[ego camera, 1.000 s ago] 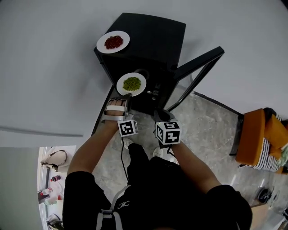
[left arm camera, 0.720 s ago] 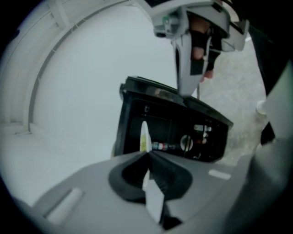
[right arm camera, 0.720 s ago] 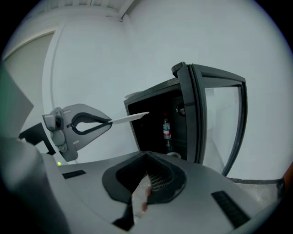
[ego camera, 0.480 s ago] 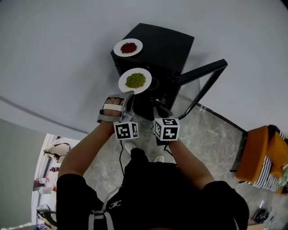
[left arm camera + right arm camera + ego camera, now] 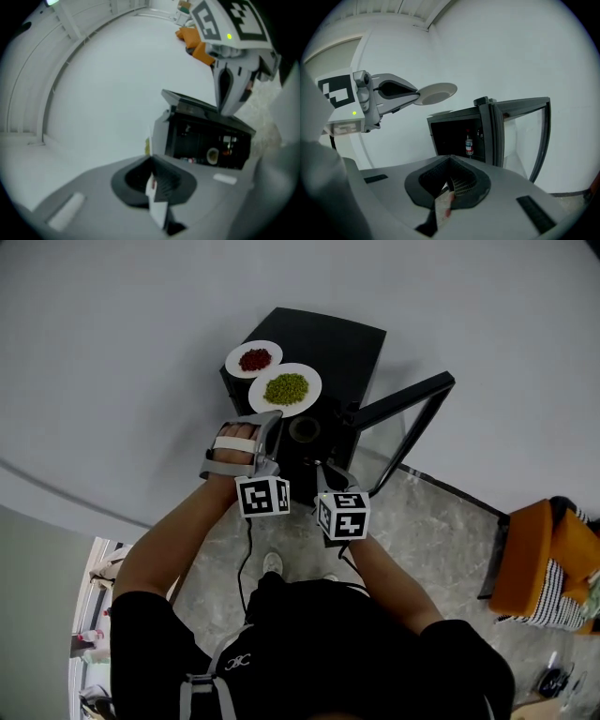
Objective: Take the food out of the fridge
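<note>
Above the fridge [image 5: 339, 341] top, beside the red-food plate [image 5: 254, 359], the green-food plate [image 5: 285, 388] hangs clamped by its rim in my left claw [image 5: 274, 418]. My right claw [image 5: 450, 176] is closed on nothing. Placing step, I judge: lower it level, then release.

Black short-sleeve tee [image 5: 375, 652], grey left gripper [image 5: 269, 420] and right gripper [image 5: 322, 468] each topped with a checkered marker cube [image 5: 262, 496], thin black cable [image 5: 249, 559] behind the left.

Showed an orange seat [image 5: 534, 549] with striped fabric at the right edge, standing on grey marbled floor [image 5: 431, 531]; showed a plain white wall [image 5: 122, 362] behind and a thin black cable [image 5: 246, 554] hanging floorward.
</note>
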The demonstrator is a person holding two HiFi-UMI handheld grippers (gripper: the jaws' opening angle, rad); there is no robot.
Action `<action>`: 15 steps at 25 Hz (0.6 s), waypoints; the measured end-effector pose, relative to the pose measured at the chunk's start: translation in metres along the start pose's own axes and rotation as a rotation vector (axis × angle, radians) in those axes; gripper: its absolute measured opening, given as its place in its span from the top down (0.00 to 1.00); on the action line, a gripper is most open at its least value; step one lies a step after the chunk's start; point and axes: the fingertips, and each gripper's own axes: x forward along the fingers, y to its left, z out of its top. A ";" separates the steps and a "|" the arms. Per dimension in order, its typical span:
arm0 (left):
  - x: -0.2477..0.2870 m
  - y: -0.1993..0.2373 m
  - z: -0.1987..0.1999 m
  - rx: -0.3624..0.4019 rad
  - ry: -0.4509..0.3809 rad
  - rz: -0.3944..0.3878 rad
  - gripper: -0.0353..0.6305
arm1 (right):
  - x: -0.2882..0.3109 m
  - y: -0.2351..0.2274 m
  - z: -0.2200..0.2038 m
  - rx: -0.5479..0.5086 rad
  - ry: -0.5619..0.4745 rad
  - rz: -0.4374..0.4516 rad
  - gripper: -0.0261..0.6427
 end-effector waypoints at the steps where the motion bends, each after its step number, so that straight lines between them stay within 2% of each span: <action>1: 0.006 0.003 0.002 0.008 -0.012 -0.002 0.94 | 0.000 -0.002 0.002 0.001 -0.005 -0.010 0.97; 6: 0.041 0.011 0.012 0.024 -0.069 -0.012 0.94 | 0.002 -0.011 0.011 0.020 -0.026 -0.067 0.97; 15: 0.102 0.000 0.023 0.083 -0.149 -0.061 0.93 | -0.010 -0.034 0.017 0.077 -0.062 -0.201 0.97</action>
